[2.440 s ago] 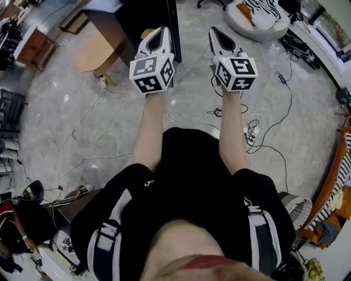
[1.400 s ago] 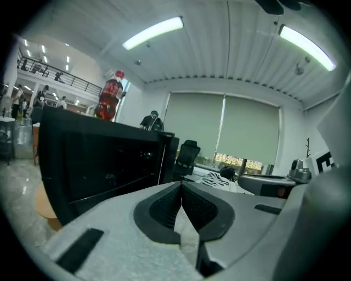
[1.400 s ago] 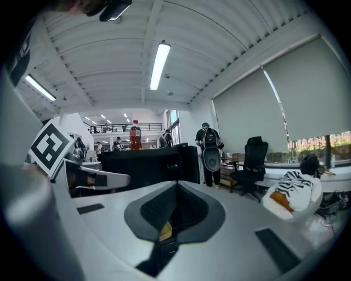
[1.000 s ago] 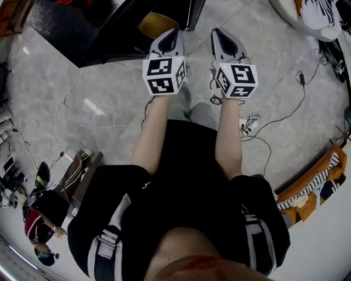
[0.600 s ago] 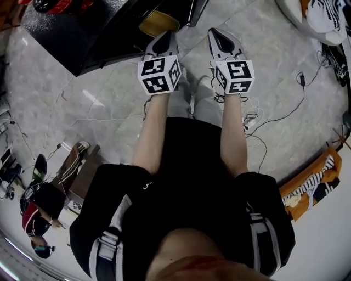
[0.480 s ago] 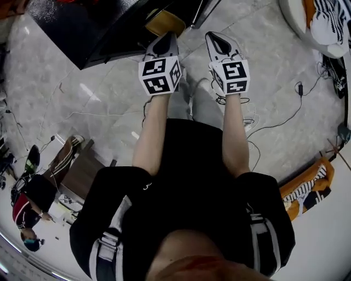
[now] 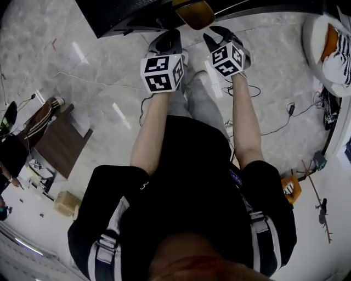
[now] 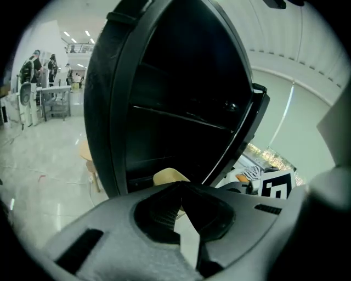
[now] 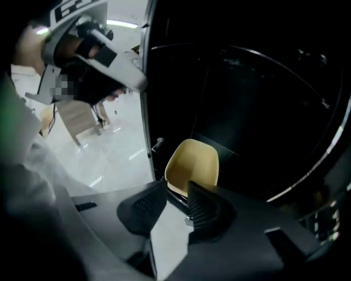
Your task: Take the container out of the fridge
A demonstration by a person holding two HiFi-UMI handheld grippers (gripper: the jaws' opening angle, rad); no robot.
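Observation:
A tall black fridge-like unit (image 8: 175, 104) fills the left gripper view, its inside dark with shelf edges showing and a door (image 8: 248, 131) swung out on its right. No container shows in any view. My left gripper (image 8: 181, 187) points at the unit's lower part with its tips together and nothing between them. My right gripper (image 9: 176, 193) has a narrow gap between its pads and holds nothing. In the head view both grippers, left (image 7: 169, 37) and right (image 7: 217, 34), are held out side by side just short of the black unit (image 7: 131, 13).
A yellow chair (image 9: 192, 162) stands at the foot of the unit, straight ahead of both grippers (image 7: 193, 12). A low wooden table (image 7: 57, 142) sits on the marble floor to my left. Cables (image 7: 274, 118) trail to the right, near a round white seat (image 7: 329, 52).
The view has swung and the black unit and yellow chair have come nearer to the grippers. Both grippers sit higher in the frame, and the right one has tilted.

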